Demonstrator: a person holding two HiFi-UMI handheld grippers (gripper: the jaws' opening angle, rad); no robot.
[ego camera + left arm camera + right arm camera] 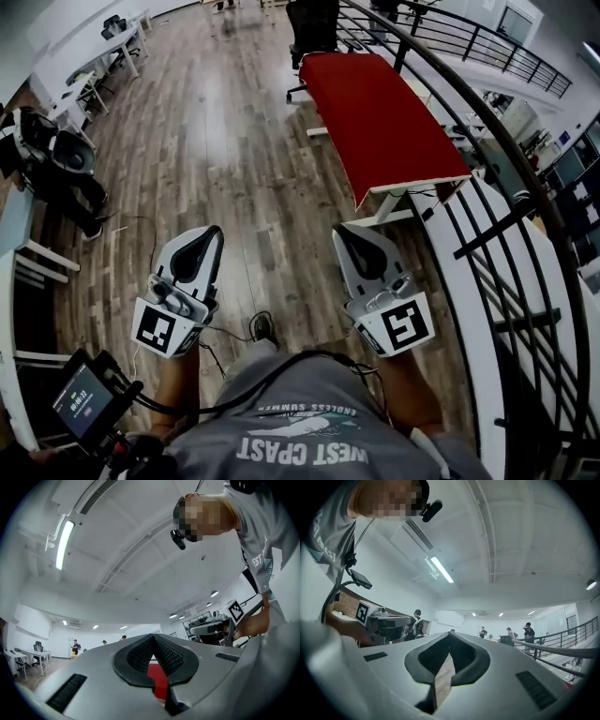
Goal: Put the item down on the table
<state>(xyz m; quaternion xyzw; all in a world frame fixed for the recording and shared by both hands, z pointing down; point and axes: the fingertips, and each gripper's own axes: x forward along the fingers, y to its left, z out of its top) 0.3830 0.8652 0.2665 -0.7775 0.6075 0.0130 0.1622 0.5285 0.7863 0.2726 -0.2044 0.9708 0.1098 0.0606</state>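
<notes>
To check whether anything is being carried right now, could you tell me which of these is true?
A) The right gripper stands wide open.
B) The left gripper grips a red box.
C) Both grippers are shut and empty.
C: the left gripper and the right gripper each show jaws closed together with nothing between them, above the wooden floor near the red table.

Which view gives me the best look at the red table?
Head view: the red table shows nearly its whole top, ahead on the right. The left gripper view catches only a red sliver; the right gripper view shows none of it.
</notes>
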